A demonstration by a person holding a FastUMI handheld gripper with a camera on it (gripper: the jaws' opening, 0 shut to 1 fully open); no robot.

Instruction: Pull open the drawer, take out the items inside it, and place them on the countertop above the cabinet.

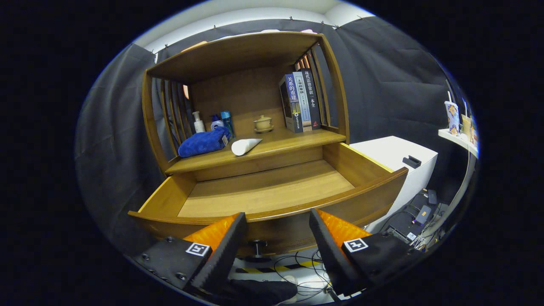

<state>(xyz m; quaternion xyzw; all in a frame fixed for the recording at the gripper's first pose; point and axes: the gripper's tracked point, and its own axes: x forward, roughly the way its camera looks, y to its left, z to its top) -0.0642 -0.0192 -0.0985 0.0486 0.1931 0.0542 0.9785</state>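
Drawer: the drawer (272,191) is seen pulled well out of the wooden cabinet (246,85); its bare wooden floor is exposed from wall to wall, with nothing lying on it; its curved front rim is crossed just ahead of the fingertips; a small dark knob (257,245) is seen on its front face, below the rim and between the fingers

Bench: the bench (293,142) above the drawer is laid with several things; a folded blue towel (204,142) is set near its left end, towards the front edge; a white tube (245,145) is laid on its side just right of the towel, close to the front edge; a white pump bottle (198,123) and two blue bottles (222,121) are stood behind the towel near the back left corner; a small lidded cup (263,123) on a saucer is placed near the back, about the middle; a row of upright books (301,102) is stood at the right end against the slatted side

Fingers: the gripper (278,223) is held with its fingers spread wide apart; nothing is held between them; they are kept short of the drawer front, not touching it

Room: a white box (399,159) is stood just right of the cabinet; cables and small devices are strewn on the floor (418,216) beneath; a white shelf (459,140) with a patterned cup (452,117) is seen far right
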